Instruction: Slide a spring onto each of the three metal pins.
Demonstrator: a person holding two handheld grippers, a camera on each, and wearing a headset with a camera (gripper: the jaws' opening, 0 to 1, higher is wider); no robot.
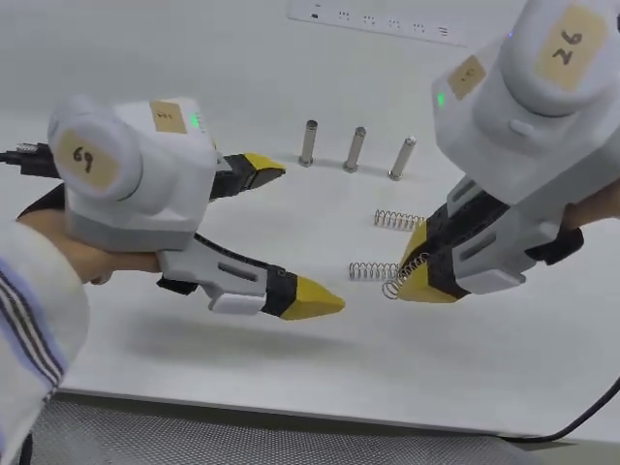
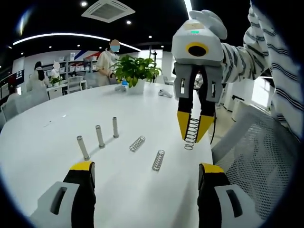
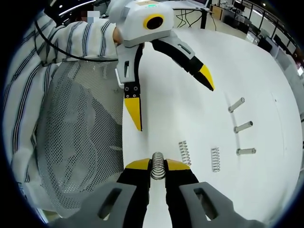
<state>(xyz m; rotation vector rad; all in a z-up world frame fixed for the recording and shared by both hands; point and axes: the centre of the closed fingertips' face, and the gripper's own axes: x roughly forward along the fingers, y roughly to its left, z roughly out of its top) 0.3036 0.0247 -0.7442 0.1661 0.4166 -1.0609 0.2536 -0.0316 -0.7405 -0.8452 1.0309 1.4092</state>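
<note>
White workbench (image 1: pixel 242 368), three bare pins: the held spring (image 3: pixel 157 171) is pinched between the yellow tips of the right gripper (image 1: pixel 415 283), and in the left gripper view most of its coils hang free past the jaws. A near spring (image 1: pixel 373 271) lies loose just beside that gripper. A far spring (image 1: pixel 398 220) rests between it and the pins. The left pin (image 1: pixel 309 142), middle pin (image 1: pixel 356 149) and right pin (image 1: pixel 403 158) stand upright in a row further back, and none carries a spring yet.

The left gripper (image 1: pixel 310 237) hangs beside the row with its jaws spread wide, grasping nothing.

The risks are plain. Gripped by only a few coils, the spring's free length can sway, so its open end may miss a pin's top and catch on the rim. A harder squeeze could flatten the coils or shoot the spring out sideways. Whether the pins are fixed to the bench cannot be told from these views; if they merely stand there, a misaligned push could knock one into its neighbour. The idle open jaw close to the left pin could do the same.

Behind, a power strip (image 1: pixel 383 19) lines the wall and a potted plant (image 2: pixel 135 71) sits at the bench's far end.
</note>
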